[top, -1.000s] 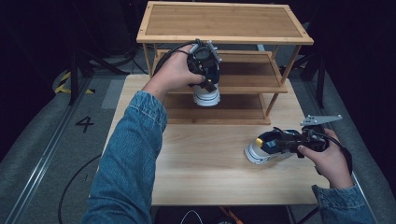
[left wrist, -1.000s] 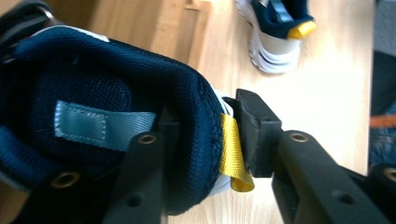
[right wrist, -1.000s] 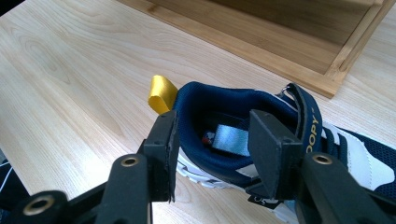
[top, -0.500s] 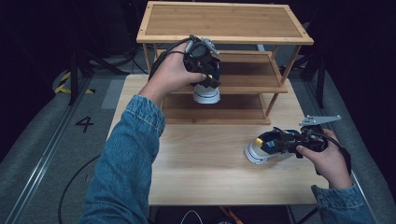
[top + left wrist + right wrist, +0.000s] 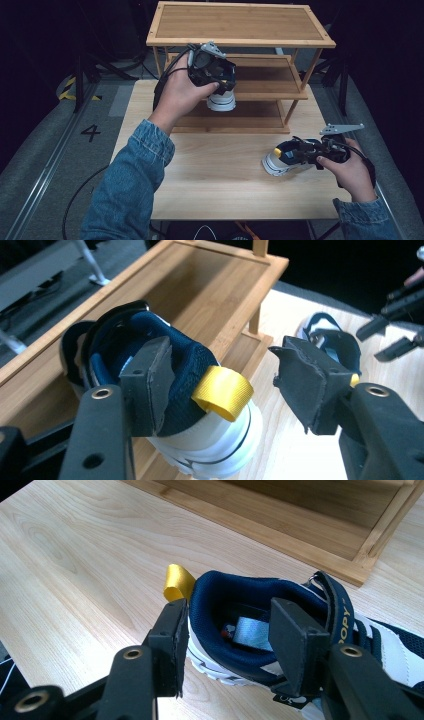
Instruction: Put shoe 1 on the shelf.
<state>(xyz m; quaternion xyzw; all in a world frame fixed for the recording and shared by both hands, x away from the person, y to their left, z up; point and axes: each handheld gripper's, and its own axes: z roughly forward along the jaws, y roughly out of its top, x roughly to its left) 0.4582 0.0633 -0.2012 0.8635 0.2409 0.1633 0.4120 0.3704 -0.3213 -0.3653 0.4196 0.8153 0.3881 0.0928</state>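
A navy and white shoe with a yellow heel loop rests at the front edge of the wooden rack's middle shelf, heel sticking out. My left gripper hangs over that heel, open. In the left gripper view one pad touches the collar and the other stands well clear. A second matching shoe lies on the table at the right. My right gripper straddles its heel wall, one jaw outside and one inside the opening, with a gap left, so open.
The three-level bamboo rack stands at the table's far edge, with thin posts at its corners. The second shoe and the other gripper's jaws lie beyond the rack's post. Dark floor and cables surround the table.
My left hand has shifted slightly to the left over the shoe at the shelf. Both shoes and the right hand have stayed put.
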